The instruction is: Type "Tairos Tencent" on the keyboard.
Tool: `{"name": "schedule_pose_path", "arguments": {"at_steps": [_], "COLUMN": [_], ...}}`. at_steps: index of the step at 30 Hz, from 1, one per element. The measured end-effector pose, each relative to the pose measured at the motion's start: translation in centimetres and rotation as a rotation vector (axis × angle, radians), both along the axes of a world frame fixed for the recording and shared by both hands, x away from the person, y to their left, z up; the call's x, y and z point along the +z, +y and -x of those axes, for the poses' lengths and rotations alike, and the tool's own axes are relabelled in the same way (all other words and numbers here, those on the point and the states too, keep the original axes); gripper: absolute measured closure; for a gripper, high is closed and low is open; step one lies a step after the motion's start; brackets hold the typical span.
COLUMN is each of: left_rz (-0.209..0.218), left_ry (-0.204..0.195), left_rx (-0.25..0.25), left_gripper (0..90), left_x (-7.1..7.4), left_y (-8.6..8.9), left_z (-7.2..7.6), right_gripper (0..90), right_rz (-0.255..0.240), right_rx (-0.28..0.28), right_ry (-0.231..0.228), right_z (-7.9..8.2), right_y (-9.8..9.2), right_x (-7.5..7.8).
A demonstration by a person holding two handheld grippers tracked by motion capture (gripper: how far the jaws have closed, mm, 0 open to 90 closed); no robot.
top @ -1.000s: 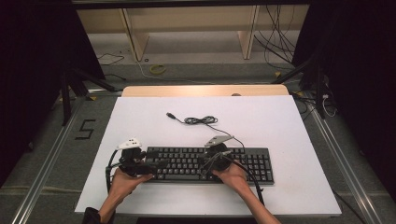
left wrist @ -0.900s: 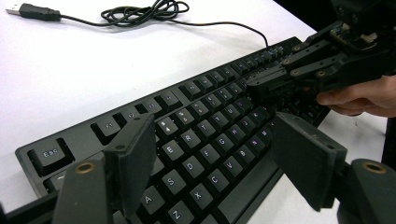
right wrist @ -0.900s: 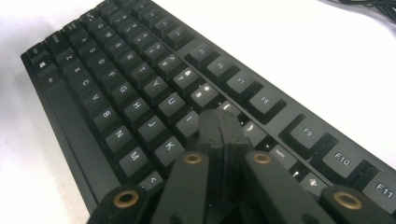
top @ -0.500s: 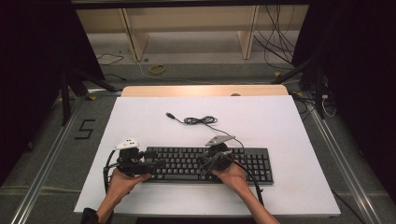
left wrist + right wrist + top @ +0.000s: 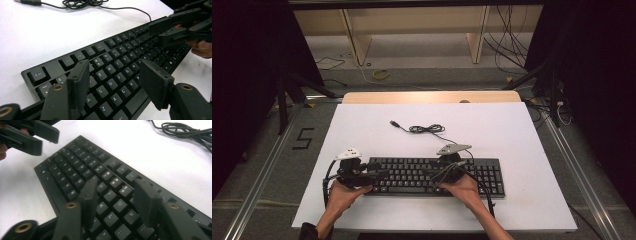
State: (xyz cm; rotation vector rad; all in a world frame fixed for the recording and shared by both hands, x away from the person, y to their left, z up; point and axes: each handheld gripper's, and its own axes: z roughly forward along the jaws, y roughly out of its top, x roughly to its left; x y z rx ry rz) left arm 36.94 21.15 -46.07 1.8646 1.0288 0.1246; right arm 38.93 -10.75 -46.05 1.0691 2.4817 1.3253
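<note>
A black keyboard [image 5: 432,176] lies on the white table near its front edge, its cable [image 5: 424,129] coiled behind it. My left gripper [image 5: 379,175] hovers over the keyboard's left end. In the left gripper view it [image 5: 115,72] is open, jaws apart above the letter keys [image 5: 117,45]. My right gripper [image 5: 437,175] reaches in over the middle of the keyboard. In the right gripper view it [image 5: 116,185] is open above the keys [image 5: 82,160], holding nothing. The two grippers point toward each other.
The white table top [image 5: 512,130] stretches wide behind and beside the keyboard. The cable's USB plug [image 5: 395,123] lies loose on it. A wooden board [image 5: 432,96] runs along the far edge. Dark stands and floor cables [image 5: 512,45] lie beyond.
</note>
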Motion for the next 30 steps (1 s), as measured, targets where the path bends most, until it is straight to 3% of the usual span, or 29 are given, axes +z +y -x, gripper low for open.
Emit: {"name": "schedule_pose_path", "arguments": {"at_steps": [4,11,23,30], "left_rz": [-0.006,-0.034,-0.109,-0.15], "left_ry": [0.005,0.025,0.052,0.07], "left_rx": [0.002,-0.007,-0.043,-0.041], "left_gripper": [43.8,56.9,80.1,88.2], "left_x": [0.1,0.1,-0.3,-0.5], "left_y": [0.1,0.1,-0.5,-1.0], "left_z": [0.0,-0.1,-0.2,-0.4], "right_gripper": [45.5,36.8,34.1,33.2], "right_rz": [-0.008,-0.025,-0.033,-0.037], "right_rx": [0.003,0.001,0.005,0.008], "right_ry": [-0.004,-0.008,-0.013,-0.016], "right_z": [0.2,0.7,1.4,1.6], "right_y": [0.1,0.1,-0.1,-0.2], "right_x": [0.2,0.5,0.7,0.7]}}
